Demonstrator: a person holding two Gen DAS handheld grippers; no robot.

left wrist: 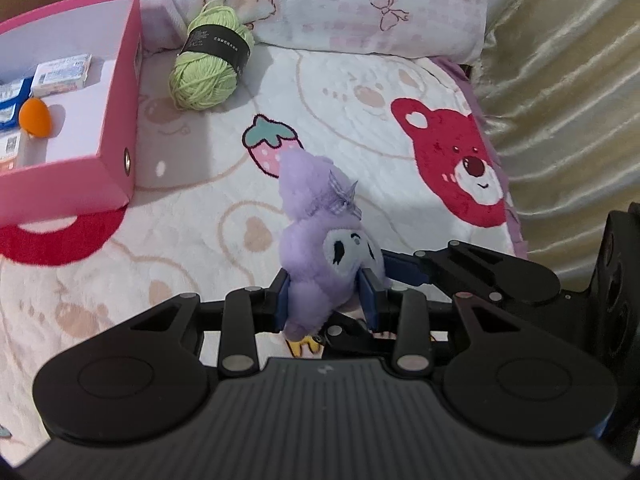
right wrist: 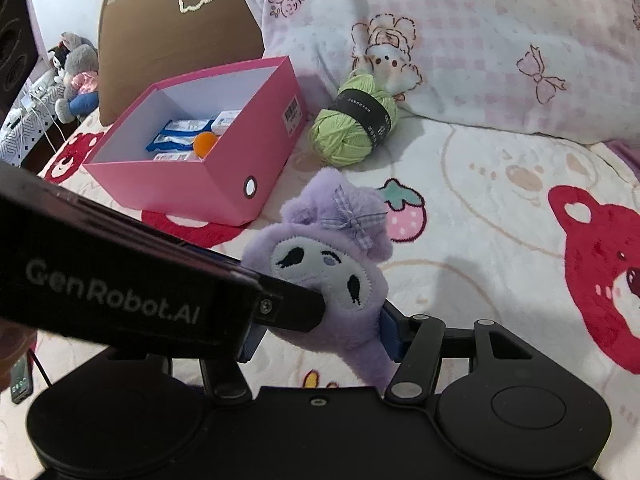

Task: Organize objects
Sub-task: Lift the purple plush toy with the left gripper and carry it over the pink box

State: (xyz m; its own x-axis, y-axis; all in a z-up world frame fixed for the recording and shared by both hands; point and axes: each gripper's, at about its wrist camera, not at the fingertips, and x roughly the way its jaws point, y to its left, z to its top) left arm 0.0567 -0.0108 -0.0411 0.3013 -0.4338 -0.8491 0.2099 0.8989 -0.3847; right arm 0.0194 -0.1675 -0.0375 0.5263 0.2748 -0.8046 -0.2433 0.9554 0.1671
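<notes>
Purple plush doll [left wrist: 320, 248] was where your attention belonged: it hung above the bed, gripped from both sides at once. Your left tool [left wrist: 326, 300] was narrowed tight on its lower body, the blue pads [left wrist: 282, 300] pressed into the fur. Your right tool [right wrist: 320, 332] also had the doll between its fingers, at a wider gap; one blue pad [right wrist: 390, 334] touched the fur, but the other was hidden behind the left tool's body, so you could not see that side of the grip. The doll's feet were mostly covered by the tools; only a bit of yellow showed below.

Beyond it, the pink box [right wrist: 224, 184] stood open on the blanket [left wrist: 340, 112], holding an orange ball [right wrist: 205, 143] and several small packets [right wrist: 180, 136] whose print was too small to read. In the left view the box was cut off at the frame edge. A green yarn ball [right wrist: 354, 128] lay just beside the box, against the pillow [right wrist: 500, 40].

The bed wore a white fleece blanket printed with red bears and strawberries. A gold curtain [left wrist: 568, 80] hung along one side, and a brown cushion [right wrist: 168, 40] and stuffed toys [right wrist: 78, 76] sat far back, blurred.
</notes>
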